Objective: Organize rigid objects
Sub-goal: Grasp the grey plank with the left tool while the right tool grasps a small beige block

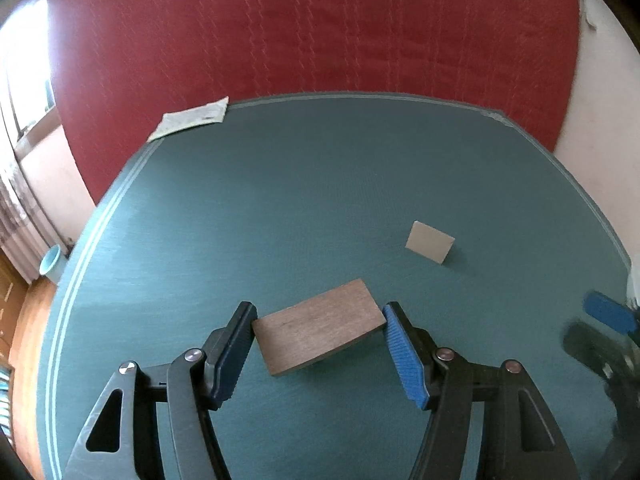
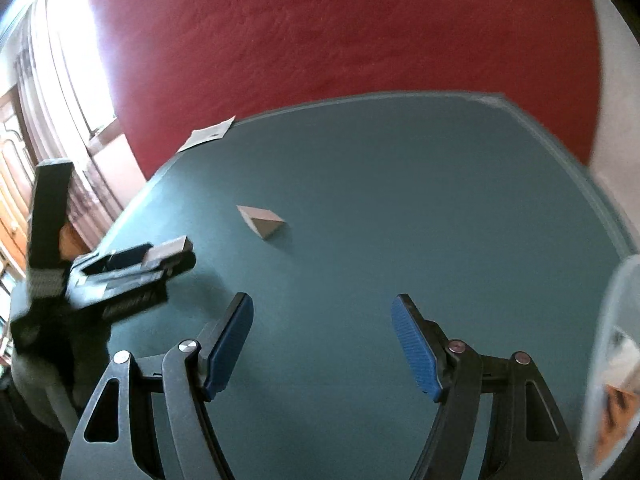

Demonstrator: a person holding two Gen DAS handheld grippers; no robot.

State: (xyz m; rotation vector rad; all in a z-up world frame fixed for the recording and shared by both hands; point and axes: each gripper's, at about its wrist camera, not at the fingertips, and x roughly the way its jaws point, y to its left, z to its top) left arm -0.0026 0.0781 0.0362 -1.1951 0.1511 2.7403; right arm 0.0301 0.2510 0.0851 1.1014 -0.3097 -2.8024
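A brown wooden slab (image 1: 320, 330) sits between the blue pads of my left gripper (image 1: 319, 312), and both pads press on its short ends just over the teal table (image 1: 300, 184). In the right wrist view the same slab (image 2: 172, 249) shows as a pale edge at the tip of the left gripper (image 2: 160, 258). A pale wedge-shaped block (image 1: 430, 242) rests on the table farther off to the right, apart from both grippers. My right gripper (image 2: 322, 302) stands open over bare cloth, the wedge (image 2: 262, 220) well ahead of it.
A sheet of paper (image 1: 190, 118) lies at the table's far left corner. A clear plastic container (image 2: 616, 360) with something orange inside stands at the right edge. A red hanging (image 1: 320, 28) is behind the table. A light blue cup (image 1: 50, 264) is beyond the left edge.
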